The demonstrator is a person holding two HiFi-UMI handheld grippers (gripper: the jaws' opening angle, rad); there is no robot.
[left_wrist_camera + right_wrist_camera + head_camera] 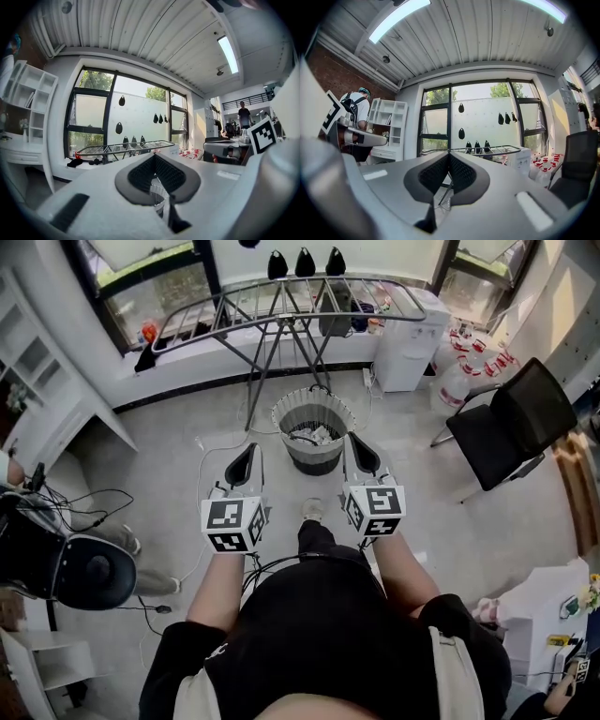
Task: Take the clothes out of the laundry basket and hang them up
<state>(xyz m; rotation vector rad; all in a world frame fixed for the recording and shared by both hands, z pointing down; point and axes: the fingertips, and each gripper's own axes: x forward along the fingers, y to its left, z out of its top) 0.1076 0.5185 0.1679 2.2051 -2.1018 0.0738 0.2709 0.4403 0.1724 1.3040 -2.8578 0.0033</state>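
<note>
Head view: laundry basket [315, 461], clothes [316, 436] inside, stands below the drying rack [281, 298]; left gripper [249, 448] and right gripper [353, 439] flank its near side. Left gripper view: jaws together, nothing held (basket rim glimpsed beneath). Right gripper view: jaws together, nothing held.

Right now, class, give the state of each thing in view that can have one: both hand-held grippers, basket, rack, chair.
Left hand-held gripper: shut, empty.
Right hand-held gripper: shut, empty.
Basket: upright, with clothes inside.
Rack: unfolded, mostly bare.
Chair: upright, nobody on it.
</note>
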